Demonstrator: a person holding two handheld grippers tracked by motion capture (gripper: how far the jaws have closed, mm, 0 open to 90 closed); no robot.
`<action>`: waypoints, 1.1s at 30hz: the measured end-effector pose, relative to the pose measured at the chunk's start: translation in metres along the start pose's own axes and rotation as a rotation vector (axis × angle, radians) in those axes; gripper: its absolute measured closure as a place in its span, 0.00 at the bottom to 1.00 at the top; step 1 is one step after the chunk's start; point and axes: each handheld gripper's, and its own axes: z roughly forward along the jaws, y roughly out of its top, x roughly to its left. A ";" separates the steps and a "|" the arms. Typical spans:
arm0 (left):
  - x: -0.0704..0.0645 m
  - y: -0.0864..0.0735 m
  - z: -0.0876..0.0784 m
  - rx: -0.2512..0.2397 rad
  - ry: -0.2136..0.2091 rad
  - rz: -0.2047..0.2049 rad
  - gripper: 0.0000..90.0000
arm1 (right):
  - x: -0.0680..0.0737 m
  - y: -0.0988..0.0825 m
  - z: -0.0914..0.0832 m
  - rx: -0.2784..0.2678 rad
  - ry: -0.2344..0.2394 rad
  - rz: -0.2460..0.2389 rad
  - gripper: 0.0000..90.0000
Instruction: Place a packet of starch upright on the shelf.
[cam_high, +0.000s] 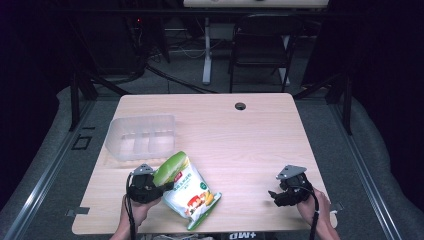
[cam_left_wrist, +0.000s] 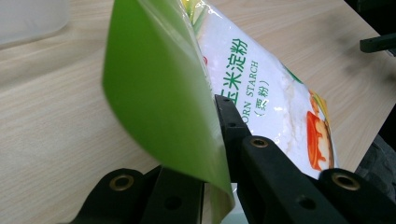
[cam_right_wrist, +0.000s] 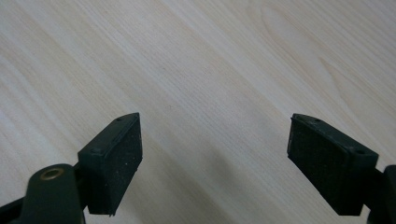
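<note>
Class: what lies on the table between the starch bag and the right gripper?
Nothing: in the high view, bare table separates the starch bag and right gripper.

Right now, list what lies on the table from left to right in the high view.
Clear plastic container → left gripper, shut on the top edge of the corn starch bag → cable hole → right gripper, jaws open.

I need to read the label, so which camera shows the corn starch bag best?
The left gripper view: the corn starch bag is close and its print is legible, with the left gripper shut on its green edge. The high view shows the whole bag small on the table. The right gripper view faces bare wood.
</note>
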 end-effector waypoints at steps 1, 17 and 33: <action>0.000 0.000 0.000 0.000 0.000 0.000 0.99 | 0.000 0.000 0.000 0.000 0.000 0.000 0.19; 0.004 0.001 -0.020 -0.024 -0.033 -0.008 0.99 | -0.001 -0.001 -0.001 -0.003 -0.004 0.003 0.19; 0.007 0.017 -0.049 -0.040 -0.038 -0.002 0.99 | 0.000 0.000 -0.001 -0.003 -0.004 0.006 0.19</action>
